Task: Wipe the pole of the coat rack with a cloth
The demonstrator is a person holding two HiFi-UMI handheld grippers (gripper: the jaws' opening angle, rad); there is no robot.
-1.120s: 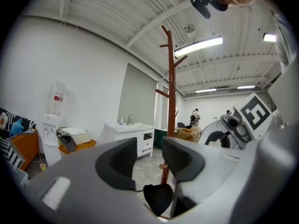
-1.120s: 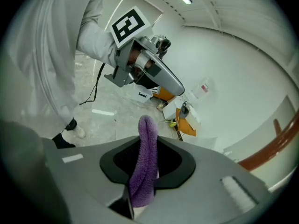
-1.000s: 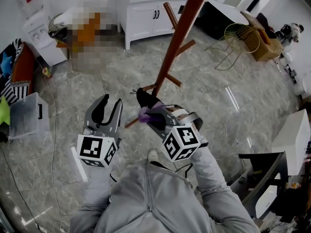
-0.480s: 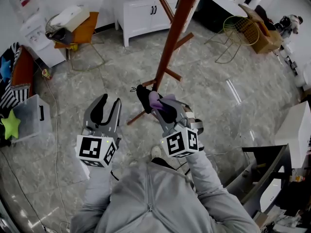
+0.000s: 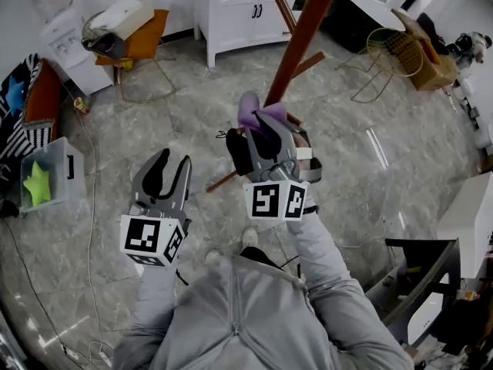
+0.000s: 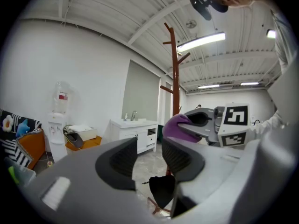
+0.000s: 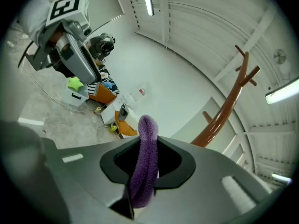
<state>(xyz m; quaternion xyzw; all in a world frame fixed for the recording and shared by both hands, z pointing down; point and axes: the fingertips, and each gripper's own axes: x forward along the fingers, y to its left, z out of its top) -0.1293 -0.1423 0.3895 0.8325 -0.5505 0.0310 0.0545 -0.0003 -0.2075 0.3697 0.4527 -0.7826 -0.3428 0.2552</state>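
R gripper (image 5: 262, 129): clenched on purple cloth (image 5: 253, 111), just beside pole (image 5: 302, 37); contact unclear.
L gripper (image 5: 171, 165): jaws apart, empty, well apart from pole.
Risk: rack unbraced, so a hard push may tip it; thin pinch, so cloth may slip.

Bright, even light from ceiling tubes (image 6: 201, 41) — strong fisheye bending, dark vignetted corners.

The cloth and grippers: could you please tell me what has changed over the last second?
The right gripper, shut on the cloth, moved up along the pole. The left gripper stayed put, open and empty, and the cloth stayed clamped.
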